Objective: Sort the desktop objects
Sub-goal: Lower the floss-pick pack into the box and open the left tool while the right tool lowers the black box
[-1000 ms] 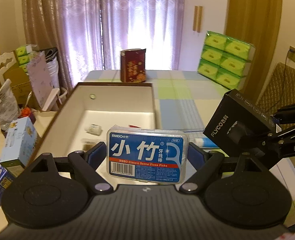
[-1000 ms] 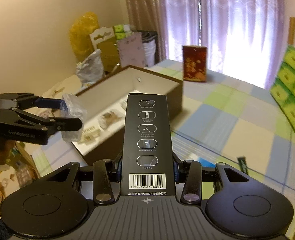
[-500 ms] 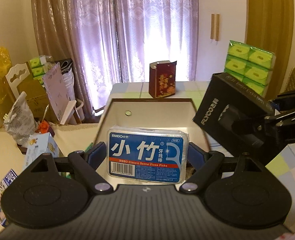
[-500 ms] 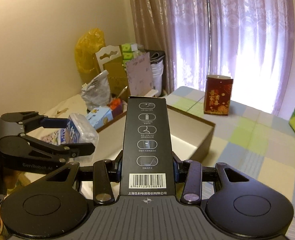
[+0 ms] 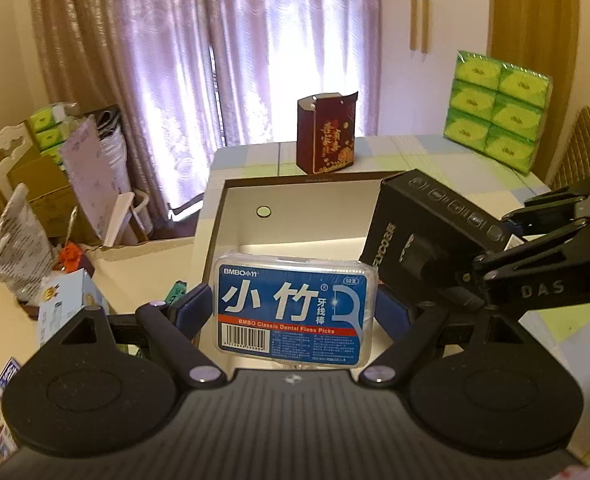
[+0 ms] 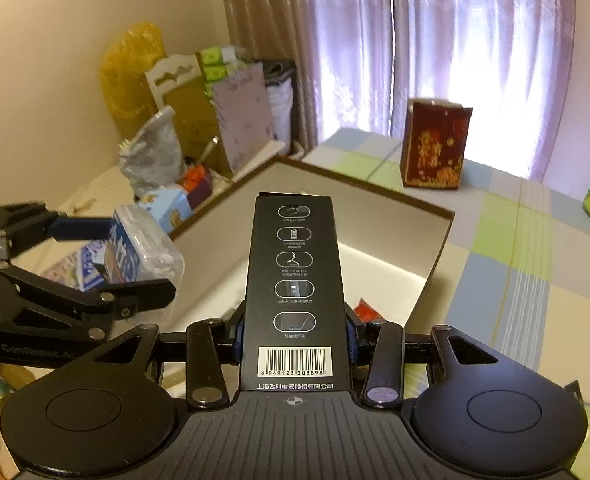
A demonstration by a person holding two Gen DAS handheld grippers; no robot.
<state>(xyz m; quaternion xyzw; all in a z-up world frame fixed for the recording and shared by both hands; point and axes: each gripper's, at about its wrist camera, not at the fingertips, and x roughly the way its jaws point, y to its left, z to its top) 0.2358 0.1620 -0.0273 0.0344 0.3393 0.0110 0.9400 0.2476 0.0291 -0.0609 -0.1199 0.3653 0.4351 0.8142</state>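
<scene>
My left gripper (image 5: 295,308) is shut on a clear case of dental floss picks (image 5: 293,310) with a blue label, held above the near end of an open brown box (image 5: 231,200) with a white inside. My right gripper (image 6: 293,332) is shut on a long black carton (image 6: 293,280) with a barcode, also over the box (image 6: 435,248). In the left wrist view the black carton (image 5: 427,232) hangs at the right, close to the floss case. In the right wrist view the floss picks (image 6: 143,248) appear at the left in the left gripper (image 6: 135,256).
A dark red gift box (image 5: 325,138) stands on the checked tablecloth (image 6: 515,260) behind the open box. Green tissue packs (image 5: 499,108) are stacked at the back right. Left of the table lie bags, cartons and a small blue box (image 5: 69,304). A red wrapper (image 6: 365,308) lies inside the box.
Both grippers have risen and drawn back toward the near end of the open box, still holding their items. The black carton now hangs closer to the floss case.
</scene>
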